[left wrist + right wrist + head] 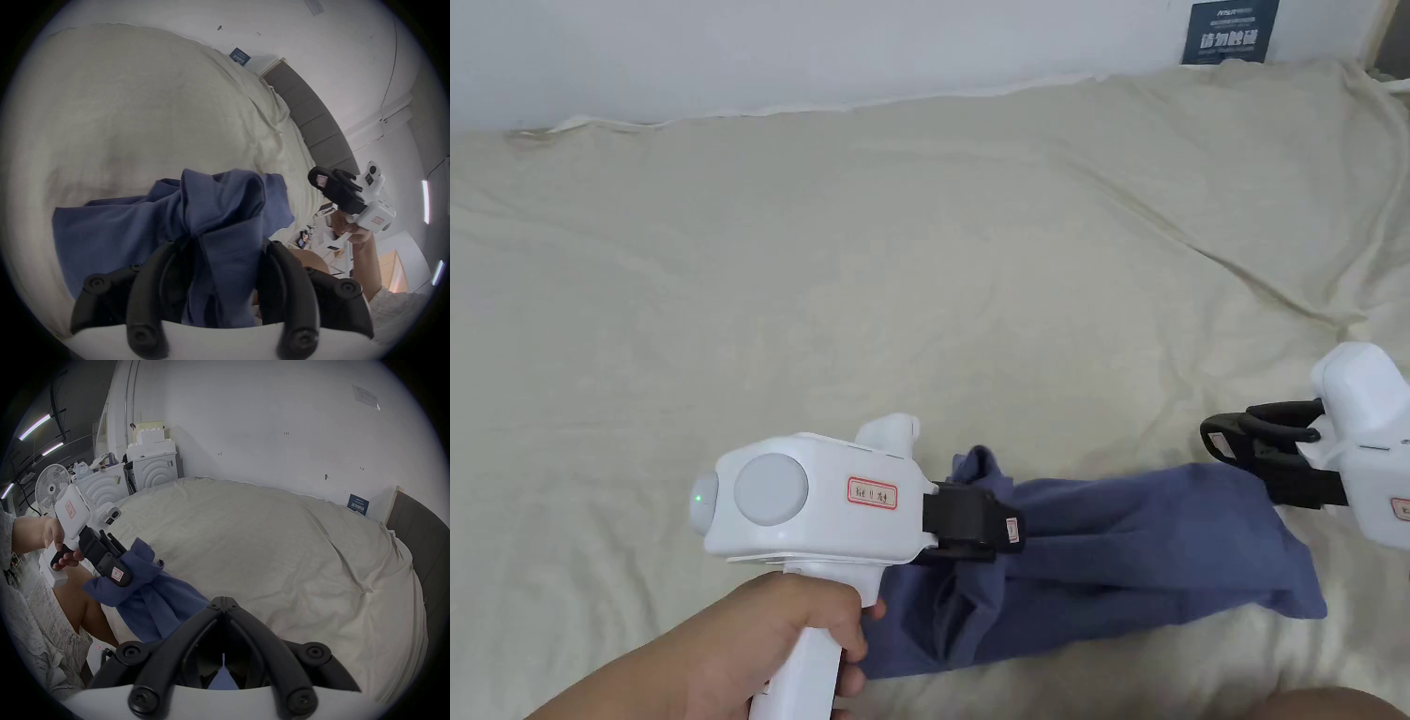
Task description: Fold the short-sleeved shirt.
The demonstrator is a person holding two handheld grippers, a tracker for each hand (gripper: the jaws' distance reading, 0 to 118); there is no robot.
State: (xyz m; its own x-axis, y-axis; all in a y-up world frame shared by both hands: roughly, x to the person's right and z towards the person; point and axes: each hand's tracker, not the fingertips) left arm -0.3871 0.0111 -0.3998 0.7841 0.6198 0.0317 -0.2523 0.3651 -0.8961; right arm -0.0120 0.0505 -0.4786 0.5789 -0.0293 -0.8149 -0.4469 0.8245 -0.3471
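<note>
The blue short-sleeved shirt [1106,553] lies bunched in the lower middle of the head view, at the near edge of the bed [872,262], drawn into a rumpled band running from lower left to lower right. It looks like light, soft knit that will sag and crease wherever it is not held, so I judge it needs a hold at two seams or corners at once, shoulders or hem, to be spread flat; a pinch in the middle of a bunch will only drag folds along.

The left tongs [1003,528] pinch a gathered wad at the band's left end; in the left gripper view the cloth rises between both jaws. The right tongs [1233,441] hang just above the band's right end with their tips pressed together on nothing, clear of the shirt.

Beyond the shirt the cream sheet is wrinkled but bare up to the white wall [778,47] along the top of the frame, giving ample room to lay the garment out. Risk lies at the bottom edge, where the shirt sits close to the bed's near side and could slide off.
</note>
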